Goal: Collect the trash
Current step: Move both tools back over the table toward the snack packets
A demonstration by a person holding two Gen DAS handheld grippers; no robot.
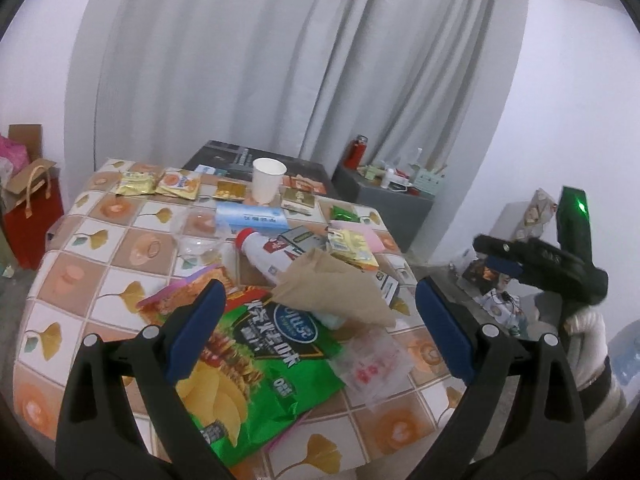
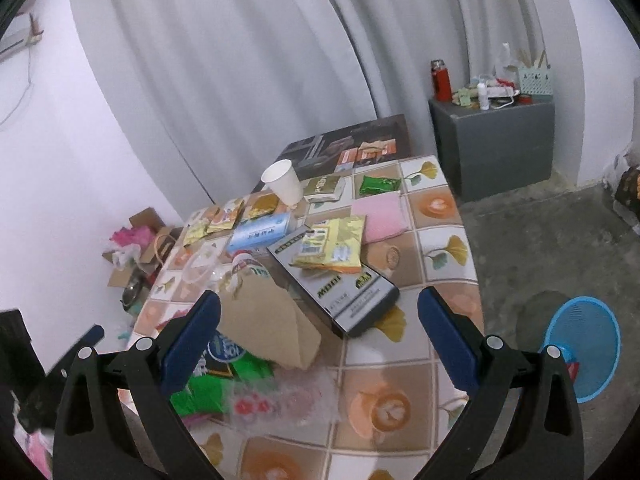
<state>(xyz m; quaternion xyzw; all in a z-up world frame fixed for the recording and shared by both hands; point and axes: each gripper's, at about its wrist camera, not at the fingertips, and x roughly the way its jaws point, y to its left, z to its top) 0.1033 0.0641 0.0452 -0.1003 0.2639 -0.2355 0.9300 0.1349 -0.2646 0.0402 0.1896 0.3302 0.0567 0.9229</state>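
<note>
Both grippers spread wide, empty, L gripper [image 1: 316,324] over chip bag [image 1: 256,364], blue bin [image 2: 588,344] only R view

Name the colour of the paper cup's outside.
White; the paper cup shows best in the left wrist view.

The left gripper [image 1: 318,320] hangs with its jaws spread wide, its two blue-padded fingers [image 1: 198,330] far apart and nothing caught between them; black linkage arms run back from each pad toward the lower corners of the left wrist view. The right gripper [image 2: 320,330] is posed the same way, jaws wide apart, blue pads [image 2: 448,338] empty, angled forward and down. In the left wrist view the right gripper's black body sits off at the right side, and below it a white-gloved right hand [image 1: 586,330] wraps around its handle, a dark cuff at the wrist.
</note>
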